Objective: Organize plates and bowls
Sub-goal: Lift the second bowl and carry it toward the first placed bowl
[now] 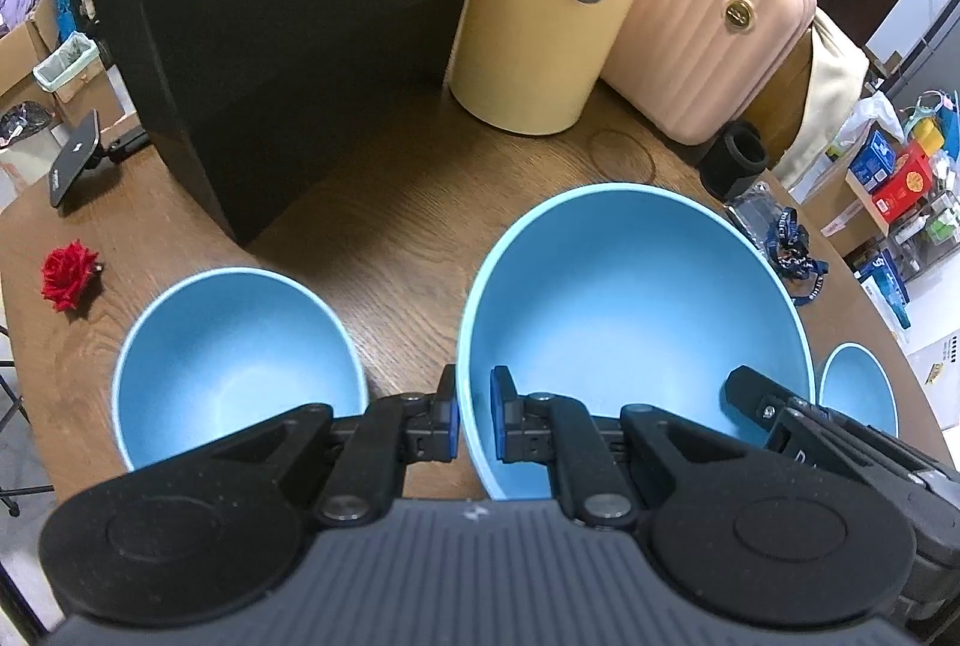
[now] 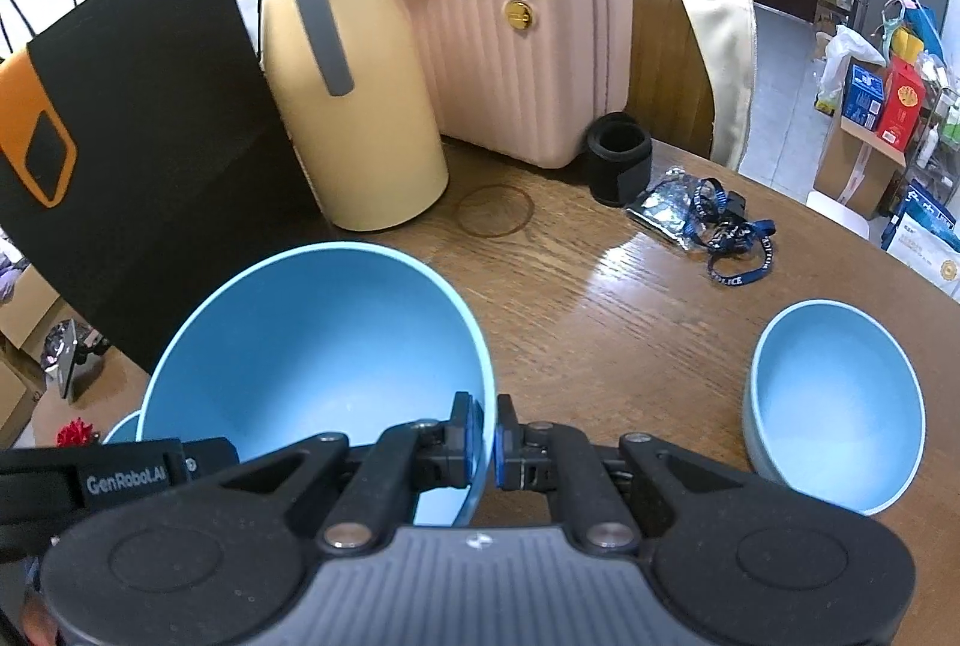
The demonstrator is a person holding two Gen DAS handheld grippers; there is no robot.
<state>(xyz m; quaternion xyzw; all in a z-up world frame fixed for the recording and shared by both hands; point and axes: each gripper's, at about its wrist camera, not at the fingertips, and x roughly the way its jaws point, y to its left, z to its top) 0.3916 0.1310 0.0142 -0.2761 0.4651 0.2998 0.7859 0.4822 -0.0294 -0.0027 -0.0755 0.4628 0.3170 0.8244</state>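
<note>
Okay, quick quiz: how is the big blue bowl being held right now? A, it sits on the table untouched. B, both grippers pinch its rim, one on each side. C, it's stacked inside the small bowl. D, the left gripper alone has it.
B: the left gripper and the right gripper each have their jaws closed over the rim of the big blue bowl.

Right gripper [image 2: 488, 439] pinches right rim of big bowl [image 2: 312, 346], bowl tilted above table [image 2: 600, 298]. Small bowl [image 2: 834, 406] sits apart at right. Left gripper [image 2: 120, 472] enters from left.
</note>
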